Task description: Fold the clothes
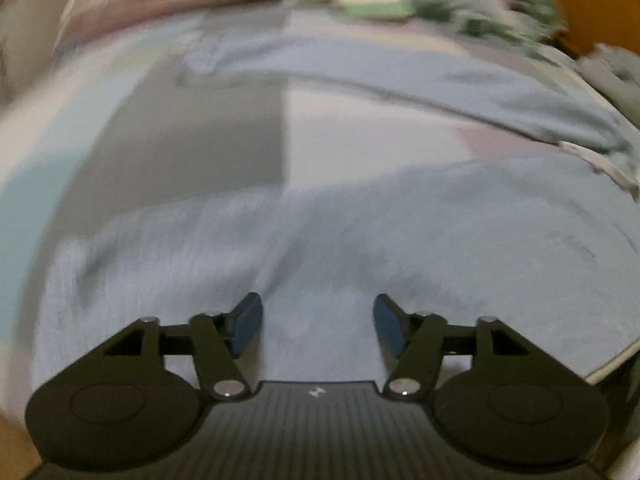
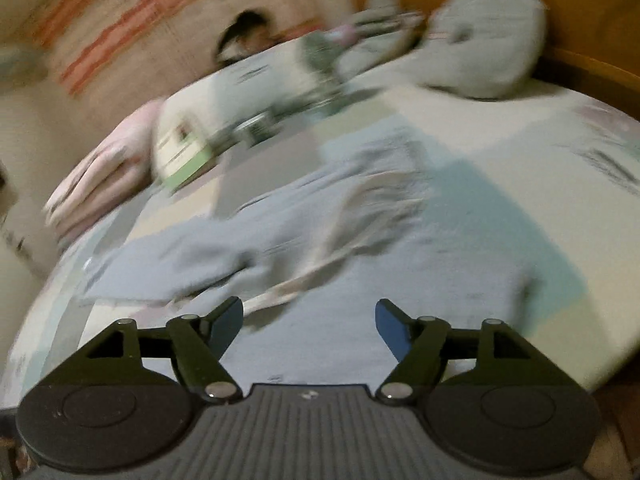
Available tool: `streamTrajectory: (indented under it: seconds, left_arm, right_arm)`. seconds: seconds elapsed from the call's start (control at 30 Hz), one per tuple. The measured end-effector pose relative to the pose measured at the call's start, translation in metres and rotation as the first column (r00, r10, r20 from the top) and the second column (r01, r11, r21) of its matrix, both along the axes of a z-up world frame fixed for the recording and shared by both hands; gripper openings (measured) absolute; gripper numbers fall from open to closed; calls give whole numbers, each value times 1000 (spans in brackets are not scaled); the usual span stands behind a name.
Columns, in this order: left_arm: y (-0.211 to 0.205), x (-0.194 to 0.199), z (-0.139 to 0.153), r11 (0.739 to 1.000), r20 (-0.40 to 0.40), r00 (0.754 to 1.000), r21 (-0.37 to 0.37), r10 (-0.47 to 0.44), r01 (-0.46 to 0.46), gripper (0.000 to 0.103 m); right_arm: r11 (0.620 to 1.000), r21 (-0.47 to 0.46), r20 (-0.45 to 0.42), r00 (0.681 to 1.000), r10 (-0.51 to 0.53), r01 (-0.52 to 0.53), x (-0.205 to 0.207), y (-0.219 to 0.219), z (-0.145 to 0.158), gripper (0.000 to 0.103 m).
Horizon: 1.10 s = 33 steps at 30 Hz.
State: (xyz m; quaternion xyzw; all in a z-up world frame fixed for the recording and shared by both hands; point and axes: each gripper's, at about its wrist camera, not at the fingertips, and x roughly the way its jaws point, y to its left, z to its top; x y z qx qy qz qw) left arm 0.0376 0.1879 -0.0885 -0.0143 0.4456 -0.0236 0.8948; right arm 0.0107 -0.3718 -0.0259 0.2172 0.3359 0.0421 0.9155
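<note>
Hovering grippers (both agape) over garment

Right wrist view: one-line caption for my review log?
Open right gripper over a light blue fabric garment spread on the patchwork bedcover.

Both views motion-blurred, green-edged item unreadable, pale blue garment cut off by tool bodies.
</note>
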Motion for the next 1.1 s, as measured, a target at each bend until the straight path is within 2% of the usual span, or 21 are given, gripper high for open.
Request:
streamTrajectory:
  seconds: [0.03,0.1,0.13,0.2,0.23,0.3,0.33,0.4,0.63,0.7,0.87,0.97,1.03,1.1]
  left_arm:
    - [3,-7,0,1000,-1,1000,3,0,0,68]
    - [8,-20,-3,998,-18,1000,64,7,-6,72]
    - [15,-25,-2,998,-27,999,66,24,-22,78]
    - [33,-32,2,997,-51,996,32,73,-72,77]
    - [37,-32,8,996,-50,995,38,87,-86,74]
    - [44,-29,19,994,-17,995,45,100,-99,74]
    - [48,-23,25,995,14,996,21,94,-94,74]
    - [56,-11,31,994,49,993,-11,109,-109,74]
    - [71,-9,14,981,33,981,12,192,-192,73]
    - [75,-8,9,976,29,976,18,215,-216,80]
    - [86,-7,-3,961,19,962,35,273,-274,80]
    - [83,-4,3,966,12,968,68,251,-251,80]
    - [77,1,10,970,43,975,99,218,-222,76]
    - [75,8,19,977,88,979,88,185,-192,78]
  right_arm:
    - [999,-16,-10,999,36,-36,7,14,-1,82]
    - [992,-61,-35,994,105,-107,18,43,-5,83]
    - [987,-83,-49,990,135,-138,21,55,-8,85]
    - [972,-130,-78,979,187,-196,26,79,-14,85]
    - [963,-153,-92,974,208,-220,27,89,-17,85]
    - [949,-186,-100,965,240,-256,29,105,-18,86]
    - [941,-201,-102,962,255,-271,29,112,-18,87]
    - [936,-205,-100,957,271,-286,30,123,-16,88]
    - [925,-208,-73,948,310,-319,32,152,-4,94]
    - [912,-231,-80,941,329,-339,33,159,-5,95]
    - [874,-292,-127,922,366,-388,39,172,-13,96]
    - [863,-298,-134,913,386,-408,44,178,-13,96]
    - [848,-304,-119,900,418,-434,51,188,-6,96]
    - [830,-311,-103,885,454,-462,58,200,2,96]
